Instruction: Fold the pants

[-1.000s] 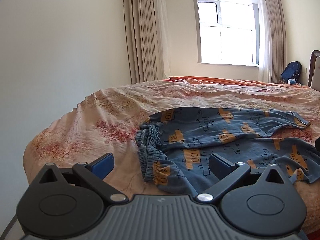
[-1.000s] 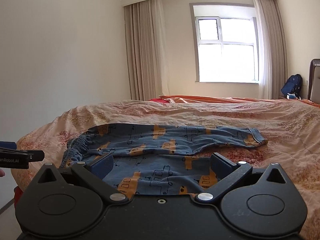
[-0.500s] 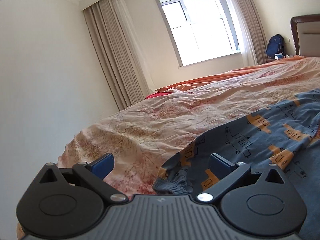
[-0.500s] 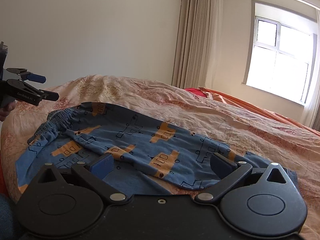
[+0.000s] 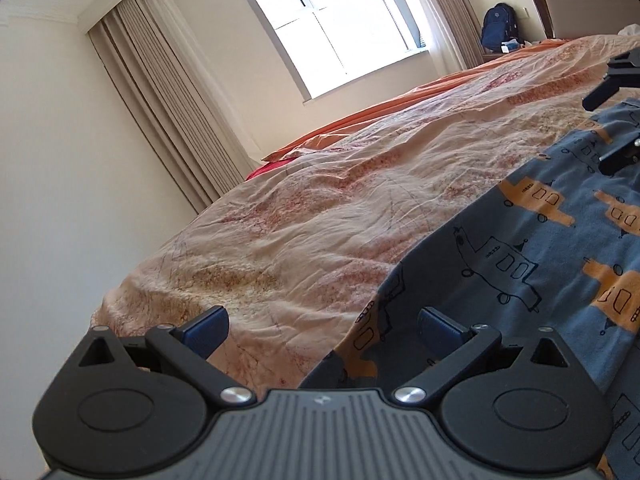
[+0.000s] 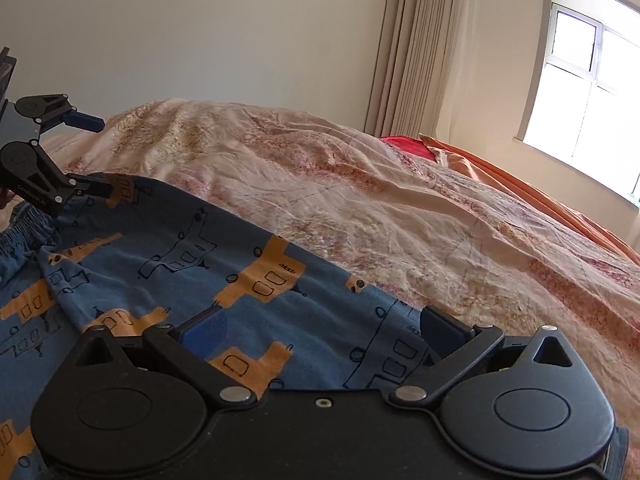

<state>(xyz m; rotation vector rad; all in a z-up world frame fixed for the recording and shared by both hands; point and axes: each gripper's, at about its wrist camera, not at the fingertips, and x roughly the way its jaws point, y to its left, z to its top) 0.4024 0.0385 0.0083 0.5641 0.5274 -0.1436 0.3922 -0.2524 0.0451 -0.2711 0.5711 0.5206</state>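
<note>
Left wrist view, nearest first: the left gripper (image 5: 322, 326) is spread wide and released, low over the bed, straddling the edge of the blue pants (image 5: 532, 264) where the cloth meets the floral bedspread (image 5: 320, 216); whether a fingertip touches the fabric I cannot tell. From the right wrist view, the right gripper (image 6: 320, 326) is likewise released, its fingers parted just above a pant leg. The pants lie spread on the bedspread, their gathered waistband (image 6: 22, 236) toward the left gripper. Farther off, an orange sheet (image 5: 400, 110) borders the bed, then curtains (image 5: 168, 120), a bright window (image 5: 336, 20) and a blue backpack (image 5: 498, 26).
</note>
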